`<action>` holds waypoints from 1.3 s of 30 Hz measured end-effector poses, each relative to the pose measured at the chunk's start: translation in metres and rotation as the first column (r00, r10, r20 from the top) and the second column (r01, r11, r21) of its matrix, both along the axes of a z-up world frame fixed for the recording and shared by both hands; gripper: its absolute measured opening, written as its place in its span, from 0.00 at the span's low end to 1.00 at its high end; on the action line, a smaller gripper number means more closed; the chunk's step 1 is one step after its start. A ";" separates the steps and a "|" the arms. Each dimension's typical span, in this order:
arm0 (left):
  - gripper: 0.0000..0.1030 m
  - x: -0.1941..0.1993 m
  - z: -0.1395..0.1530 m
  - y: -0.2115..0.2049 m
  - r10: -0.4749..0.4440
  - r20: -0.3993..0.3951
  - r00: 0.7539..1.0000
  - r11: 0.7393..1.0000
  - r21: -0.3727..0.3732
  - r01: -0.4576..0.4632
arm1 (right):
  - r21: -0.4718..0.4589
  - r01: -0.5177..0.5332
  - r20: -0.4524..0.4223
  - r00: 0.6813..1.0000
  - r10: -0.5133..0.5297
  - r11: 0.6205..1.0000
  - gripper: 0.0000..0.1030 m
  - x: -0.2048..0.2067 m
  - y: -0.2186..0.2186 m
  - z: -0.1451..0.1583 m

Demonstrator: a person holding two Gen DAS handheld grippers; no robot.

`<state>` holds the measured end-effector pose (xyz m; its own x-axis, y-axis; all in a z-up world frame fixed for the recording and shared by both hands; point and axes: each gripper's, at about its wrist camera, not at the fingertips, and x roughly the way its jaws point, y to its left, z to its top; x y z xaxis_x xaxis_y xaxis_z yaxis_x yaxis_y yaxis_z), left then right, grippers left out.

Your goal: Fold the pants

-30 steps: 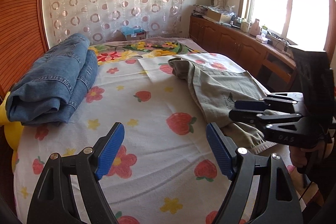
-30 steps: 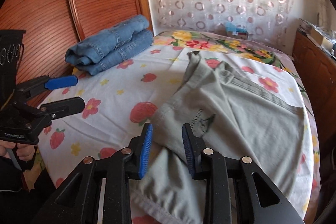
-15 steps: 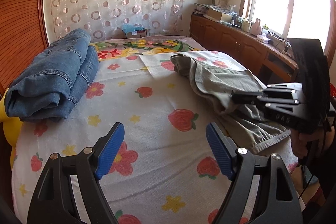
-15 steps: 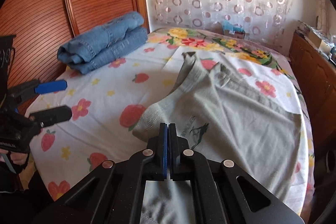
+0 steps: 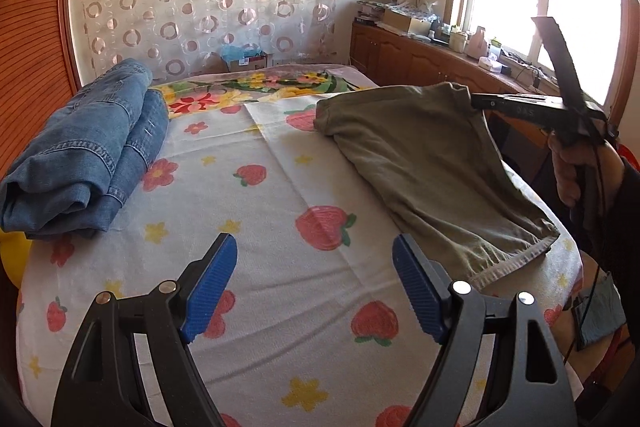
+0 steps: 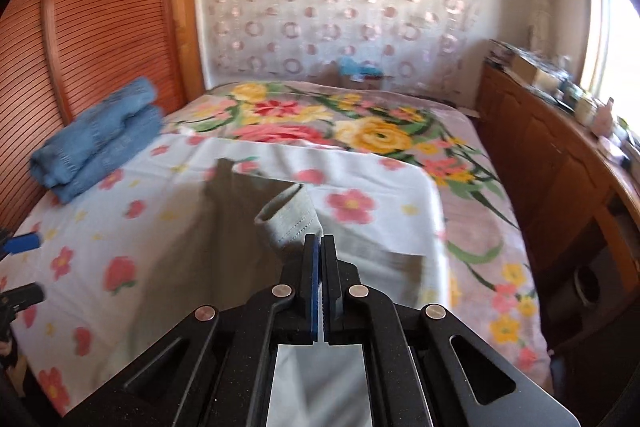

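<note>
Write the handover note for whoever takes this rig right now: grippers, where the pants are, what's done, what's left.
Right gripper: shut on a hem edge of the olive pants, that edge raised off the bed; the rest drapes down onto the strawberry sheet.
Left gripper: open, holding nothing, over bare sheet near the pants' lower hem.
Folded jeans: stacked at the far left by the headboard, apart from the work.
Done: the pants are gripped and partly lifted.
Left: probably carry the raised edge across to make the fold, use the left gripper to pin or take the other end, then flatten.
</note>
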<state>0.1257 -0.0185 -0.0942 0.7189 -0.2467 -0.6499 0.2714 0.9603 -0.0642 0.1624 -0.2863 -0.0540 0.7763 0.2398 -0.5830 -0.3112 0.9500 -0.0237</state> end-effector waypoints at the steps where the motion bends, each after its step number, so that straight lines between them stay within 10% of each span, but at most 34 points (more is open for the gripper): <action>1: 0.79 0.001 0.000 -0.001 -0.002 -0.002 1.000 1.000 0.002 0.002 | 0.003 0.025 -0.015 1.000 -0.025 1.000 0.01 0.006 -0.008 -0.004; 15: 0.79 0.012 -0.005 -0.024 -0.040 -0.023 0.999 0.999 0.013 0.040 | 0.060 0.089 -0.130 0.988 -0.080 0.994 0.20 0.030 -0.035 -0.037; 39: 0.79 0.011 -0.018 -0.062 -0.118 -0.064 0.991 0.992 0.036 0.120 | 0.093 0.115 -0.118 0.988 -0.103 0.989 0.01 0.060 -0.069 -0.025</action>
